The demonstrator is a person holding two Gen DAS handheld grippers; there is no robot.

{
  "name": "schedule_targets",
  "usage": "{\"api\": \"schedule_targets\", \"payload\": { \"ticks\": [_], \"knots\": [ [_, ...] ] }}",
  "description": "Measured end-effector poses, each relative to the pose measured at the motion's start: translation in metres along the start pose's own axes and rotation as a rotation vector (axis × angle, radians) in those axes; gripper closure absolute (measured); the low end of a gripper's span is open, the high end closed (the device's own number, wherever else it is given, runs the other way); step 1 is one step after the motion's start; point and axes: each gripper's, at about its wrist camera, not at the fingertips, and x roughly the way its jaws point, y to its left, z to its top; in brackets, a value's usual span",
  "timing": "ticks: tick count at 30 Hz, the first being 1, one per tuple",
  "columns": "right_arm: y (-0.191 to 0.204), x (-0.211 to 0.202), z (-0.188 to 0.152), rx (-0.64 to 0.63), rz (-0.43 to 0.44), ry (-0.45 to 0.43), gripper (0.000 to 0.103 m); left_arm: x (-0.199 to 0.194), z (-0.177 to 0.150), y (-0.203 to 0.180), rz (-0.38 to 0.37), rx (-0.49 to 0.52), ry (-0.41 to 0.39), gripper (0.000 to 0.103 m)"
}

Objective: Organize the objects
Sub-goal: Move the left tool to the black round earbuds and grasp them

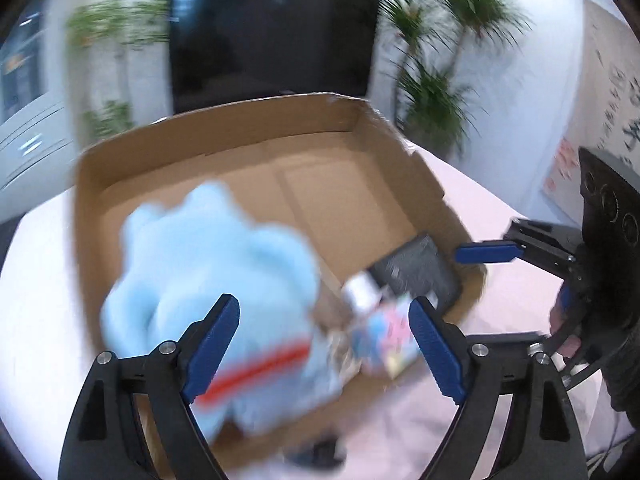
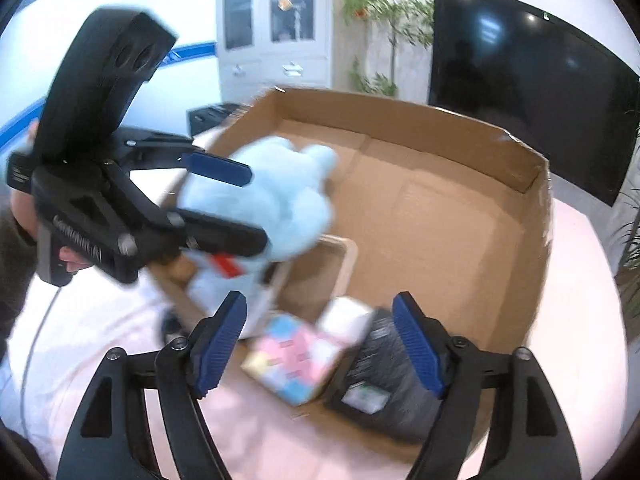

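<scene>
A light blue plush toy (image 1: 208, 276) with a red stripe lies blurred in the near left corner of an open cardboard box (image 1: 256, 120). My left gripper (image 1: 326, 336) stands open just in front of the toy. In the right wrist view the left gripper (image 2: 256, 208) straddles the plush toy (image 2: 280, 200) with its jaws wide apart. My right gripper (image 2: 320, 344) is open above a pastel-patterned box (image 2: 296, 356), a white block (image 2: 348, 316) and a black packet (image 2: 380, 380) in the cardboard box's (image 2: 400, 120) near corner. It grips none of them.
The cardboard box sits on a pink tablecloth (image 2: 568, 272). A smaller brown tray (image 2: 324, 268) lies inside it. A dark screen (image 2: 520, 92), potted plants (image 1: 440, 92) and a white cabinet (image 2: 276, 32) stand behind. A hand (image 2: 24, 216) holds the left gripper's handle.
</scene>
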Motion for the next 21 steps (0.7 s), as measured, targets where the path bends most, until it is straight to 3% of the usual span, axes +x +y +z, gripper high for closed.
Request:
{"api": "schedule_targets", "payload": {
  "ticks": [3,5,7,9,12,16,17,18,21],
  "knots": [
    [0.035,-0.001,-0.03,0.006,0.132,-0.002,0.025,-0.024,-0.067,0.011,0.015,-0.06,0.014,0.01],
    [0.062,0.021,-0.051,0.027,0.2,0.057,0.025,-0.025,-0.101,0.015,0.049,-0.099,0.052,0.01],
    [0.085,0.043,-0.065,0.014,0.208,0.099,0.025,-0.027,-0.132,0.014,0.102,-0.118,0.071,0.01],
    [0.097,0.071,-0.069,-0.011,0.163,0.124,0.025,-0.031,-0.156,0.012,0.114,-0.18,0.065,0.01],
    [0.1,0.105,-0.07,-0.007,0.082,0.157,0.025,-0.039,-0.18,0.011,0.083,-0.274,0.034,0.011],
    [0.084,0.13,-0.063,0.142,0.122,0.153,0.026,-0.046,-0.194,0.014,0.081,-0.319,0.04,0.011],
    [0.083,0.134,-0.06,0.148,0.122,0.162,0.041,-0.048,-0.193,0.016,0.089,-0.318,0.037,0.011],
    [0.082,0.139,-0.058,0.148,0.135,0.175,0.049,-0.052,-0.192,0.018,0.094,-0.319,0.034,0.011],
    [0.08,0.134,-0.061,0.13,0.169,0.183,0.052,-0.058,-0.187,0.014,0.065,-0.328,0.03,0.011]
  ]
}}
